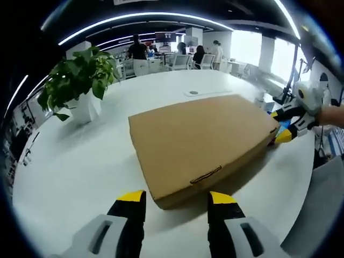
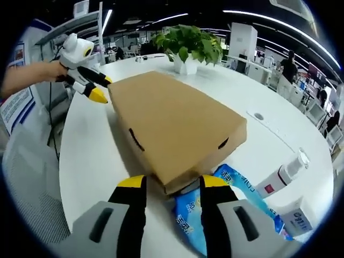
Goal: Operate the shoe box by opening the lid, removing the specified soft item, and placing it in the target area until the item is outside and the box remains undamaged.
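A closed brown cardboard shoe box [image 1: 199,145] [image 2: 172,126] lies flat on the white table, its lid down. In the left gripper view my left gripper [image 1: 177,199] is open, its yellow-tipped jaws on either side of the box's near corner. The right gripper view shows it again [image 2: 102,88], held by a hand at the box's far corner. My right gripper [image 2: 173,185] is open too, with the opposite corner between its jaws; it also shows in the left gripper view [image 1: 287,126]. A soft blue pack [image 2: 215,209] [image 1: 283,129] lies on the table at that corner, partly hidden.
A potted plant [image 1: 80,80] [image 2: 188,45] stands on the table [image 1: 75,172] beyond the box. A white pump bottle [image 2: 285,172] and a small white carton [image 2: 293,217] lie beside the blue pack. The table edge and a grey chair [image 2: 27,177] are close. People stand far behind.
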Motion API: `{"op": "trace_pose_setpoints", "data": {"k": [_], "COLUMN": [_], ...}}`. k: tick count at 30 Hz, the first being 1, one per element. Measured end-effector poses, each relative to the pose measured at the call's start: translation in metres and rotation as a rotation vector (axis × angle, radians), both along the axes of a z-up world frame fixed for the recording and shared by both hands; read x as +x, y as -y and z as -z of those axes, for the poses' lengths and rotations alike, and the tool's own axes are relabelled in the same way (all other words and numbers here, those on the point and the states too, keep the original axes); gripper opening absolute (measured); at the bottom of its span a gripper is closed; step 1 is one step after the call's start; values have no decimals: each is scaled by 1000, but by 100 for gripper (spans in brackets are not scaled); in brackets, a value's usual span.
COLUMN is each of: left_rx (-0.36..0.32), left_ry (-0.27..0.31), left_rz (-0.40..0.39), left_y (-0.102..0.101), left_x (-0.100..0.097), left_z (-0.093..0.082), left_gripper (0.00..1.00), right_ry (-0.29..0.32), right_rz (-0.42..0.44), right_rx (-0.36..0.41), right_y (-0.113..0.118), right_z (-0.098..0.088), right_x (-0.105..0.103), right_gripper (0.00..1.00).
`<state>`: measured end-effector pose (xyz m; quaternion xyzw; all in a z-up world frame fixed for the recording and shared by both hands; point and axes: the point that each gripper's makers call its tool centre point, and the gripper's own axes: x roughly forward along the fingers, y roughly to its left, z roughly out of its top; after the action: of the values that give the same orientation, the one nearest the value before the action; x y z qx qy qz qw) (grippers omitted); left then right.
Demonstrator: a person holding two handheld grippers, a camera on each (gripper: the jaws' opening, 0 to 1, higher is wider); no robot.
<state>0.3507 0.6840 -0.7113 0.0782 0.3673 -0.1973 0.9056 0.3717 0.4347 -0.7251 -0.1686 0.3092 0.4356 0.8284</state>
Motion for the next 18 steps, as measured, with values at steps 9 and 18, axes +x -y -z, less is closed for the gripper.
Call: {"op": "trace_pose_setpoints", "data": {"k": [9,18], "left_rx": [-16,-49], "left_ry": [39,84], "left_rz": [-7,-10], "left_y": [5,18], "left_x": [-23,-44], "left_z": [-17,-38], "left_gripper": [51,59], "right_ry": [26,69], "right_rz": [45,136], "right_rx": [30,39], "right_y": [15,51], "right_z": [-19,-31], "right_x": [-16,-27], "right_gripper": [49,62]}}
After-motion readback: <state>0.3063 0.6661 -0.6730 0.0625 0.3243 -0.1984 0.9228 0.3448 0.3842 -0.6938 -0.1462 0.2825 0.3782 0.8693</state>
